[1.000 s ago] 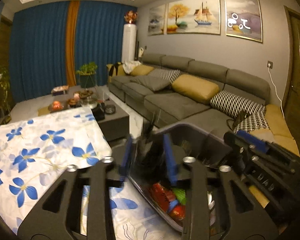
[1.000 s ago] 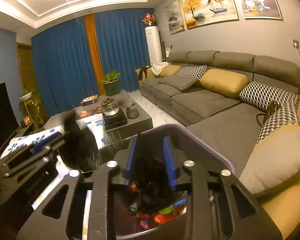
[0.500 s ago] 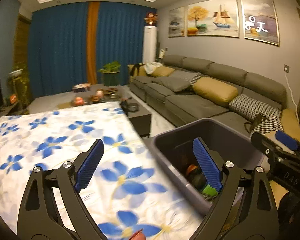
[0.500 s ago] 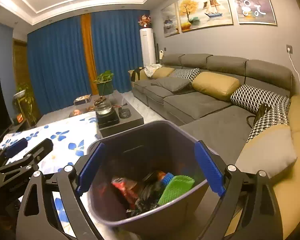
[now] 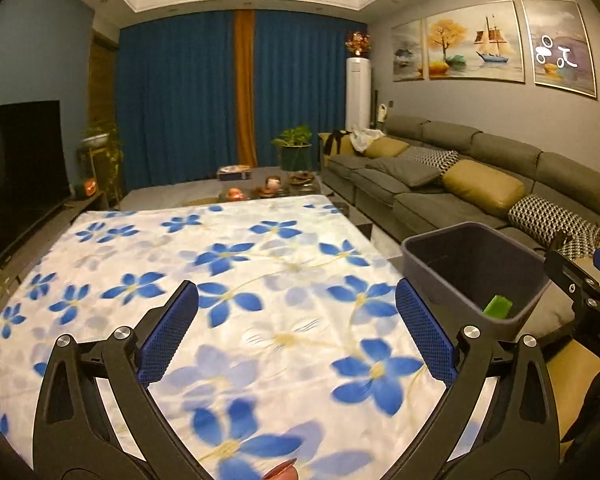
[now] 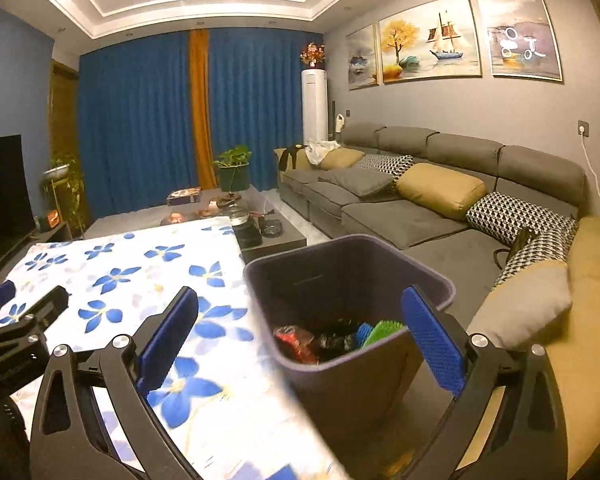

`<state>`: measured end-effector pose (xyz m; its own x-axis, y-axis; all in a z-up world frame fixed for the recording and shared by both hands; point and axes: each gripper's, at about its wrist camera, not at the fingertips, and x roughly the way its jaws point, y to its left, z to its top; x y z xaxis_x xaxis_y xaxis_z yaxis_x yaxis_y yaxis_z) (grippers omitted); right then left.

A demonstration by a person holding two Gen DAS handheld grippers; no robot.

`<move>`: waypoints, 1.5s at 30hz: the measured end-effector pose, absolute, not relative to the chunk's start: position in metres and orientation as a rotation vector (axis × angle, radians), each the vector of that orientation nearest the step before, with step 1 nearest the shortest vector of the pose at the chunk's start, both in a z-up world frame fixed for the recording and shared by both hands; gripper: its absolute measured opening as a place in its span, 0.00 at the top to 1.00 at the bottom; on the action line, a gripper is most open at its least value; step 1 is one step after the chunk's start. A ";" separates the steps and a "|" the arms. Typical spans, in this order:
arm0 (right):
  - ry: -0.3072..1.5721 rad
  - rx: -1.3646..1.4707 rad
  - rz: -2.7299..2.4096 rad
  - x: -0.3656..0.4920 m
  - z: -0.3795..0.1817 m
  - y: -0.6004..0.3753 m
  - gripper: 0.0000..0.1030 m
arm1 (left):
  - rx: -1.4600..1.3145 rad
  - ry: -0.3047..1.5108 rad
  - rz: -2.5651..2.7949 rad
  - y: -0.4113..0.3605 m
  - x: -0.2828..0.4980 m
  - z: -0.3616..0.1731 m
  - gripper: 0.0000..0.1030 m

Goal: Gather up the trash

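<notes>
Left wrist view shows the left gripper at the bottom of the frame, its jaws opening wide with nothing between them but the white cloth with blue flowers on the surface. At the right of the frame stands the dark grey plastic bin, just beside the surface edge, with a green piece of trash inside. A small reddish thing peeks in at the bottom edge; I cannot tell what it is.

Right wrist view shows the right gripper, its jaws also opening wide and holding nothing. The bin sits in the middle, with red, black, blue and green trash at its bottom. A long grey sofa with yellow and checked cushions fills the right side, behind the bin. Blue curtains hang at the back.
</notes>
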<state>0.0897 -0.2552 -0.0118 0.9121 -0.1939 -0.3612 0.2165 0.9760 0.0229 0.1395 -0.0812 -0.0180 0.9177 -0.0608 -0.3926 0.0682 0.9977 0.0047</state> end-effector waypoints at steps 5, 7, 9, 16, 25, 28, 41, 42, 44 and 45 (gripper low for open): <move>0.372 0.042 -0.202 0.066 -0.012 -0.229 0.05 | 0.029 0.402 -0.051 -0.062 0.112 -0.015 0.06; 0.373 0.037 -0.195 0.058 -0.011 -0.220 0.05 | 0.029 0.409 -0.050 -0.056 0.103 -0.015 0.06; 0.368 0.035 -0.195 0.049 -0.010 -0.212 0.05 | 0.028 0.404 -0.048 -0.050 0.092 -0.015 0.06; 0.356 0.026 -0.206 0.025 -0.005 -0.195 0.05 | 0.028 0.375 -0.040 -0.035 0.065 -0.009 0.06; 0.347 0.006 -0.204 0.007 -0.007 -0.183 0.05 | 0.023 0.365 -0.041 -0.028 0.048 -0.005 0.06; 0.342 0.003 -0.200 0.005 -0.006 -0.180 0.05 | 0.013 0.365 -0.044 -0.026 0.046 -0.004 0.06; 0.328 -0.008 -0.196 0.001 -0.003 -0.176 0.05 | 0.000 0.353 -0.045 -0.022 0.041 0.000 0.06; 0.328 -0.007 -0.195 0.001 -0.003 -0.176 0.05 | 0.001 0.352 -0.045 -0.022 0.040 0.000 0.06; 0.329 -0.007 -0.195 0.001 -0.003 -0.176 0.05 | 0.001 0.350 -0.044 -0.022 0.040 0.001 0.06; 0.329 -0.007 -0.195 0.001 -0.003 -0.176 0.05 | 0.000 0.349 -0.045 -0.022 0.040 0.001 0.06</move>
